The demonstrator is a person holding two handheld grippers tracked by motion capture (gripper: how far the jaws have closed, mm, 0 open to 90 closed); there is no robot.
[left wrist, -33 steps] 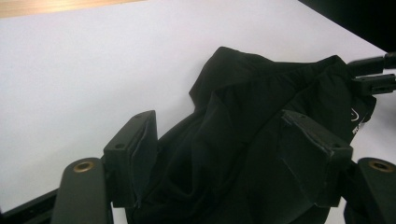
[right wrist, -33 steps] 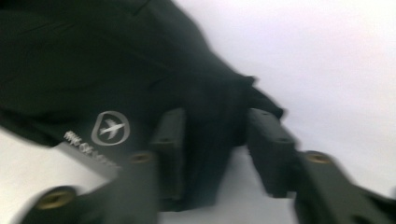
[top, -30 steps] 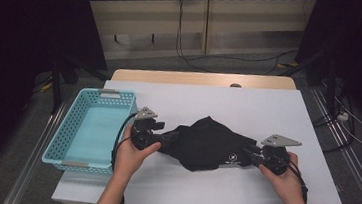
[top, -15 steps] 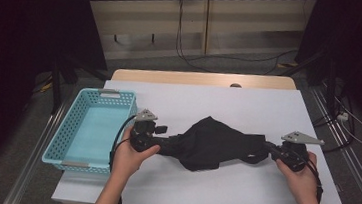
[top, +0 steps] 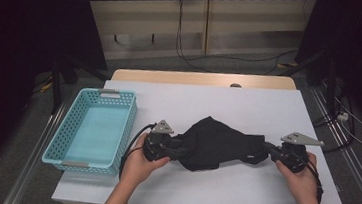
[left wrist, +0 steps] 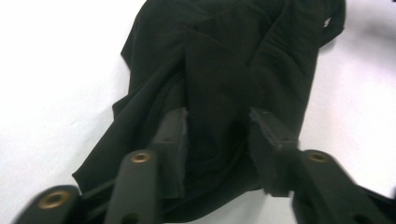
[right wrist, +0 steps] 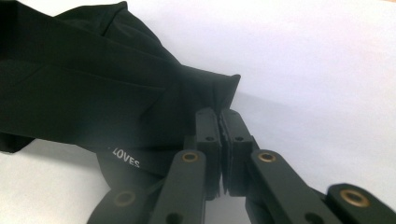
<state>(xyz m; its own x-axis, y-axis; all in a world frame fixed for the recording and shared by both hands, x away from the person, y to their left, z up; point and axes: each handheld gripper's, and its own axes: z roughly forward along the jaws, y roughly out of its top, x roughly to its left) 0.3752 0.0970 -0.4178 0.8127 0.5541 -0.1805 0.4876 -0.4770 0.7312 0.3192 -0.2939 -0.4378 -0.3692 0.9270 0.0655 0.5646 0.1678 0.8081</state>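
- Crumpled black fabric garment (top: 217,144): mid white tabletop (top: 249,103), right of the turquoise perforated plastic basket (top: 91,128).
- Left gripper (top: 178,148): fingers (left wrist: 172,140) have just been closing, straddling a fold, not yet pinching.
- Right gripper (top: 271,150): fingers (right wrist: 208,135) clenched on the garment's right end.

We are looking at a white table (top: 248,108). A black cloth (top: 215,144) is lying bunched across its near middle, and a blue basket (top: 92,129) is sitting on the left edge, well apart from it.

basket (top: 91,128) blocking left, bare table (top: 248,108) beyond
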